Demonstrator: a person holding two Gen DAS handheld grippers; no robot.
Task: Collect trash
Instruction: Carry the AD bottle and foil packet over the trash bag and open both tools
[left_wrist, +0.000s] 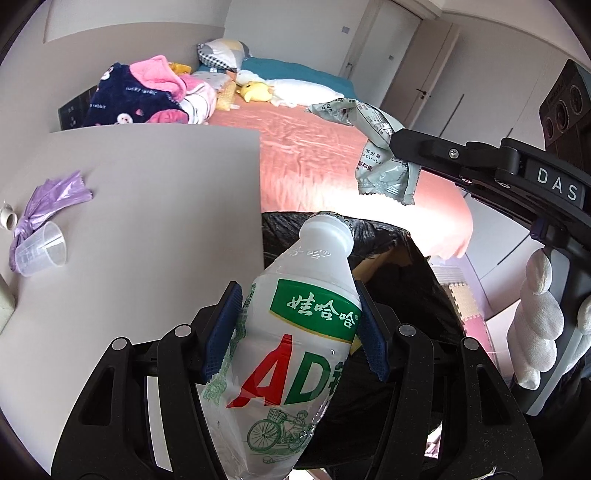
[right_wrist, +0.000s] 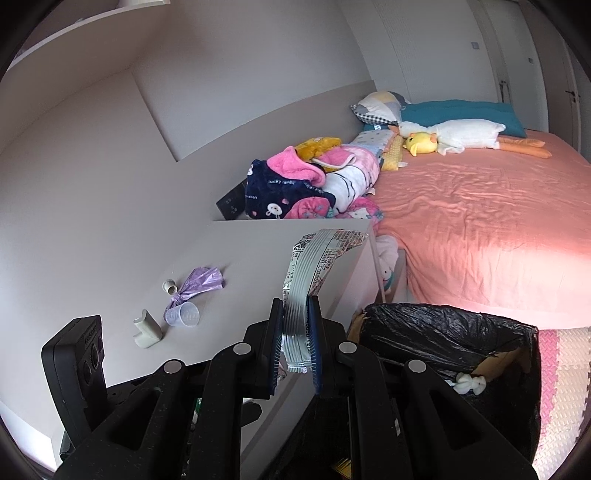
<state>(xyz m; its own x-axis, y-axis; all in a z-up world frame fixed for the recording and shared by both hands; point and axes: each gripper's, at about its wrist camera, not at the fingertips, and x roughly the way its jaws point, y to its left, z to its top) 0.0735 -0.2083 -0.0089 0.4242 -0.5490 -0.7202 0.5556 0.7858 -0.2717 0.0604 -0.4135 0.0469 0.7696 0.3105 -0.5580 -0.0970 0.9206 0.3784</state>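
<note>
Left gripper (left_wrist: 301, 332): its blue pads (left_wrist: 221, 332) press both sides of a white plastic drink bottle (left_wrist: 295, 350), gripping it at the green-labelled shoulder. The bottle lies tilted between the fingers, neck pointing forward and away, above the near rim of a black-lined trash bin (left_wrist: 399, 266).

Right gripper (right_wrist: 295, 339): jaws nearly together, pinching the lower end of a crinkled silver snack wrapper (right_wrist: 306, 280). The wrapper rises out of the pads and bends over to the right at its top. In the left wrist view the same wrapper (left_wrist: 380, 147) hangs from the fingertip of the right gripper (left_wrist: 400, 142), above and beyond the bin; a white-gloved hand (left_wrist: 535, 325) grips that tool's handle.

Bin (right_wrist: 443, 332): a cardboard box with a black liner, standing just right of the right gripper, between the grey table (right_wrist: 110, 240) and the pink-sheeted bed (right_wrist: 480, 221). A small white wad (right_wrist: 469, 384) lies inside it.

Remaining on the table, well to the left of both grippers: a crumpled purple bag (left_wrist: 48, 206), a clear plastic cup (left_wrist: 44, 251) on its side touching the bag, a small white cylinder (right_wrist: 170, 286), and a white L-shaped piece (right_wrist: 147, 328).
</note>
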